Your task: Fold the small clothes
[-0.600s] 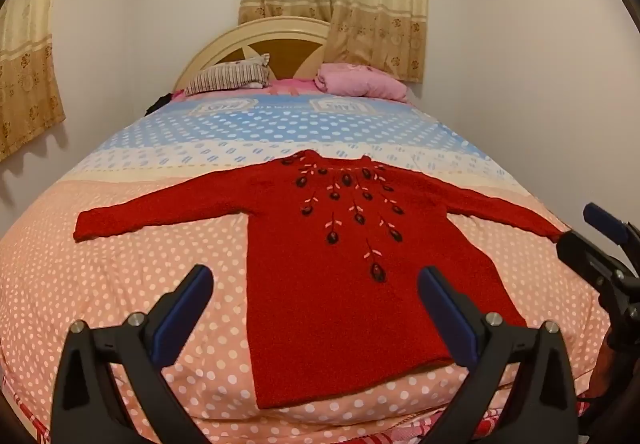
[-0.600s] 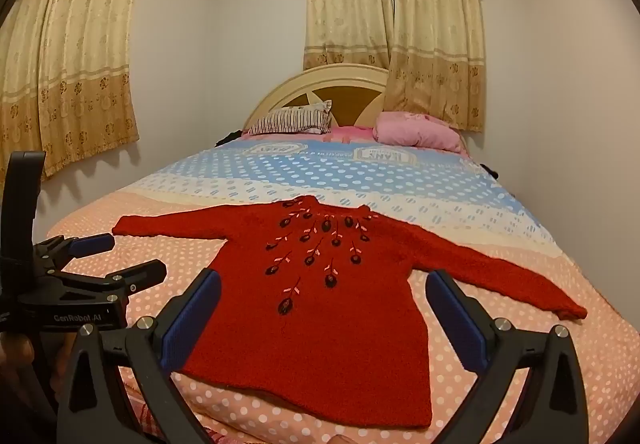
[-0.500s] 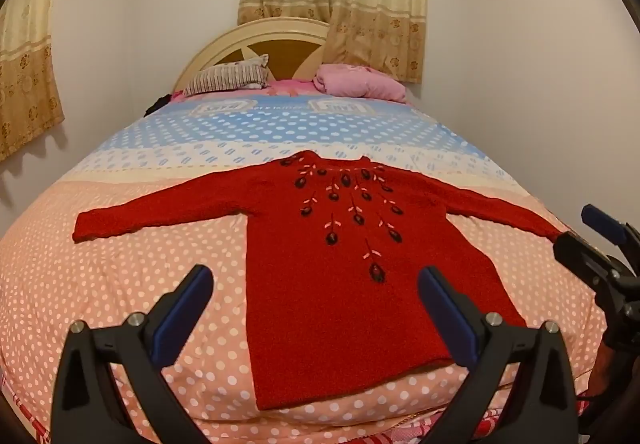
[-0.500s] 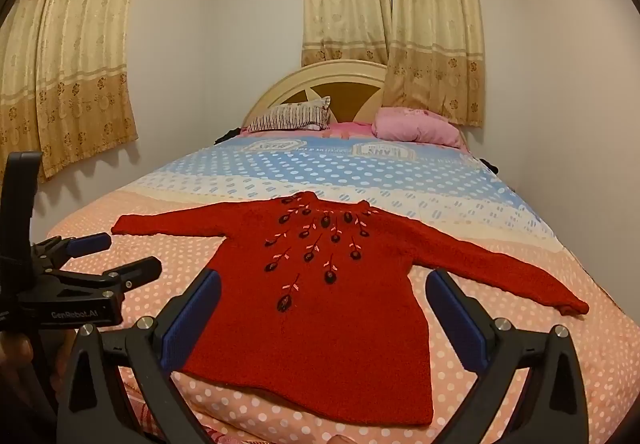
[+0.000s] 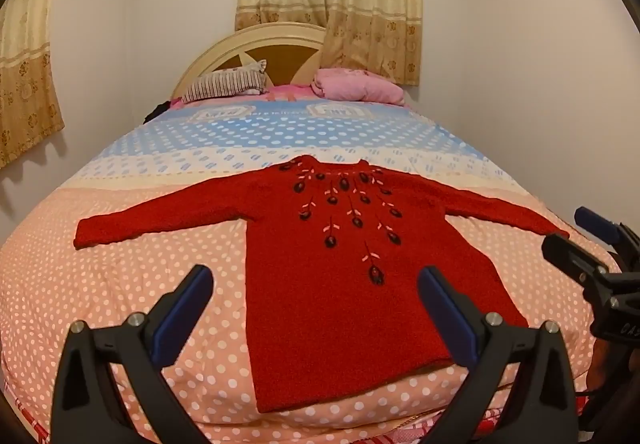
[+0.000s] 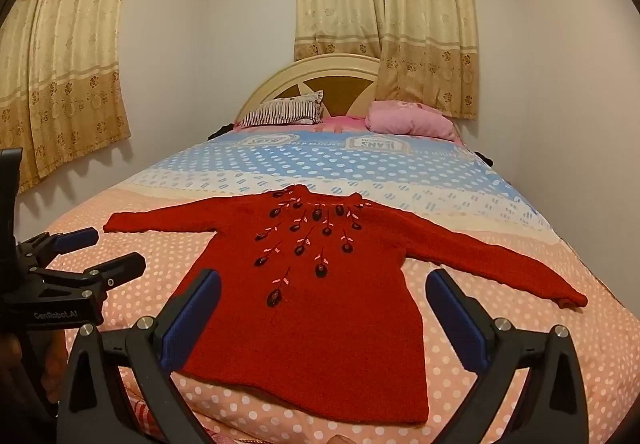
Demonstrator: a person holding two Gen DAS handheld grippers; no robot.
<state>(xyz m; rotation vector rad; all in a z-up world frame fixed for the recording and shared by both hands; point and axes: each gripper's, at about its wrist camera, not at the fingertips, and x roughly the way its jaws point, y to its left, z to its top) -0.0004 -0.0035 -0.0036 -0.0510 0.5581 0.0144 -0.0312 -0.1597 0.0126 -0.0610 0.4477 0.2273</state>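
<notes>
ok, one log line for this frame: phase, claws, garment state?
phase: pre-grasp | left claw: open, empty | right claw: open, empty | red sweater: flat on bed, sleeves spread, unfolded

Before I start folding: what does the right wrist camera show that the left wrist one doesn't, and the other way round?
Right wrist only: the left claw at its left edge, jaws open, and the full side-window curtain.
Left wrist only: the right claw at its right edge, open, near the sweater's right cuff.
Both: the red sweater spread flat, unfolded, sleeves out, on the dotted bedspread, with the striped pillow and pink pillow by the headboard.
</notes>
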